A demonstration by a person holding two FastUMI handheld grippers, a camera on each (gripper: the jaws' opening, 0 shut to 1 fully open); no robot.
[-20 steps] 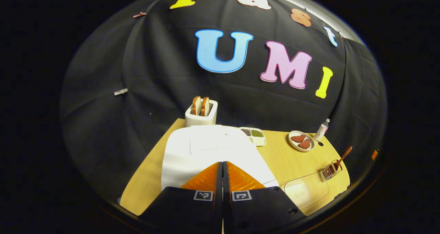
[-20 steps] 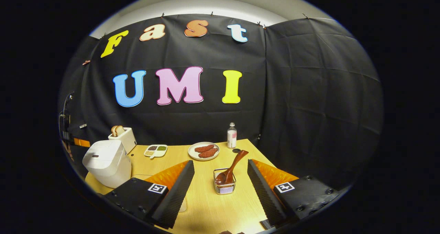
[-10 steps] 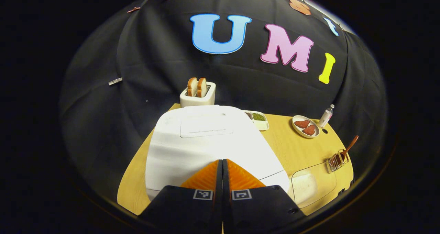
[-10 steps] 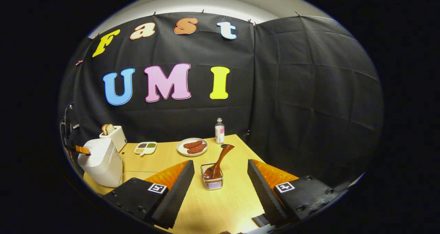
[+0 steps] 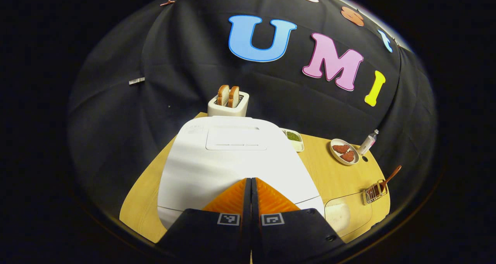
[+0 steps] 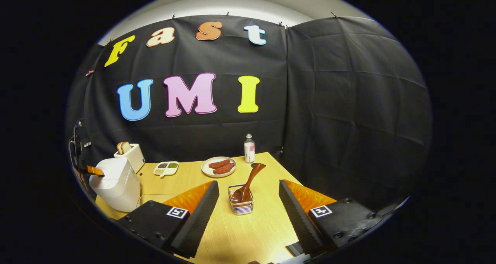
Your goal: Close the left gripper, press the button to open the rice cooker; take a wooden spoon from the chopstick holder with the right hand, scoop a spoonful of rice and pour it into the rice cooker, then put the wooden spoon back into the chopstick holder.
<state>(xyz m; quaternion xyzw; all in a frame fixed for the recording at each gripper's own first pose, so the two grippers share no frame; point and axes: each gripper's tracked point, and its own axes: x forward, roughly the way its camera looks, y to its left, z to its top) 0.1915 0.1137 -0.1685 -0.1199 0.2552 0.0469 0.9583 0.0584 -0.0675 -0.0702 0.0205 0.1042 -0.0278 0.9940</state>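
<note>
The white rice cooker [image 5: 232, 159] stands with its lid down, directly under my left gripper [image 5: 250, 179]. That gripper is shut with nothing between its fingers, and its tips sit over the front of the lid. In the right gripper view the cooker [image 6: 114, 183] is at the far left, with the left gripper's tip [image 6: 95, 171] at its top edge. The wooden spoon [image 6: 248, 180] leans in the wire chopstick holder [image 6: 242, 206], just ahead of and between the fingers of my open right gripper [image 6: 248, 183]. A clear container of rice [image 5: 348, 215] lies right of the cooker.
A toaster [image 5: 228, 103] with two slices stands behind the cooker. A divided dish [image 6: 166, 168], a plate of meat [image 6: 219, 166] and a small bottle [image 6: 249, 153] line the back of the wooden table [image 6: 248, 233]. The black cloth wall closes in behind and to the right.
My left gripper, still shut, has moved in over the rice cooker, which now looms larger. The right gripper shifted slightly a second ago and has since held, still open before the holder.
</note>
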